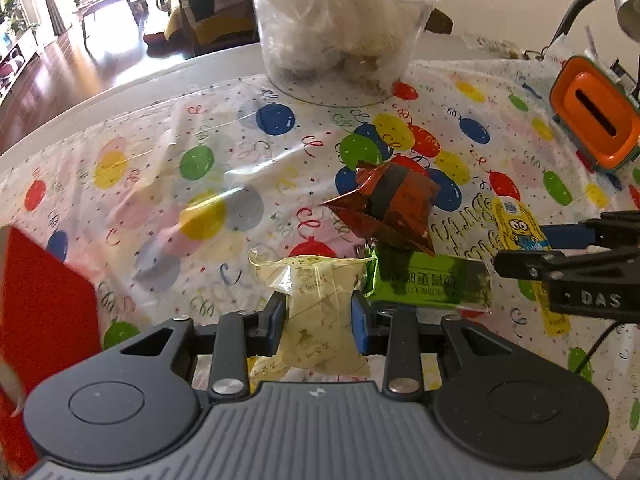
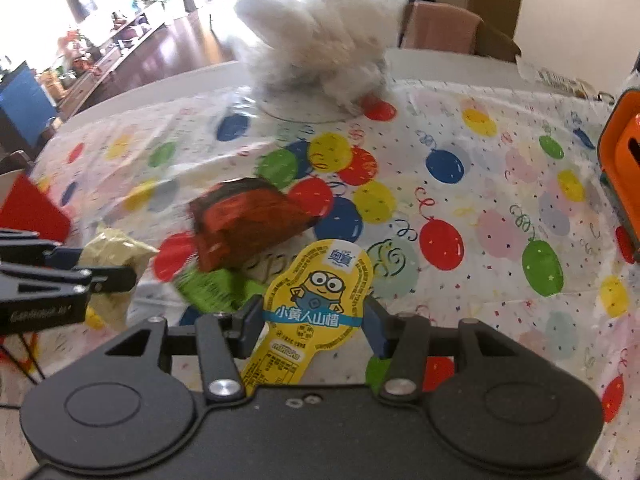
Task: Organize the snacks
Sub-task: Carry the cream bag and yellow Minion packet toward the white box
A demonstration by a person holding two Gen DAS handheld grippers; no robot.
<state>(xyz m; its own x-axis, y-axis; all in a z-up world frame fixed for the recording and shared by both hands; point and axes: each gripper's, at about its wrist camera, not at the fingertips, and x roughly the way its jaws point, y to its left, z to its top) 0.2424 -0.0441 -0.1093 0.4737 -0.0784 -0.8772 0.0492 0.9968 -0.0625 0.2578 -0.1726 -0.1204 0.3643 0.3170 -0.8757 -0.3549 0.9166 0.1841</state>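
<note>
Between the left gripper's (image 1: pixel 318 312) pads sits a clamped pale yellow packet (image 1: pixel 320 312); the right gripper (image 2: pixel 316 316) clamps a yellow cartoon snack (image 2: pixel 316 300). Only the left view resolves the green packet (image 1: pixel 432 284), red wrapper (image 1: pixel 388 208) and clear tub (image 1: pixel 340 28) on the balloon tablecloth (image 1: pixel 160 200).

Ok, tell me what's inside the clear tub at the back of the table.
The clear tub holds crumpled clear or white plastic wrapping with pale lumps among it, probably wrapped snacks. What lies at the bottom is hidden by the wrapping.
</note>
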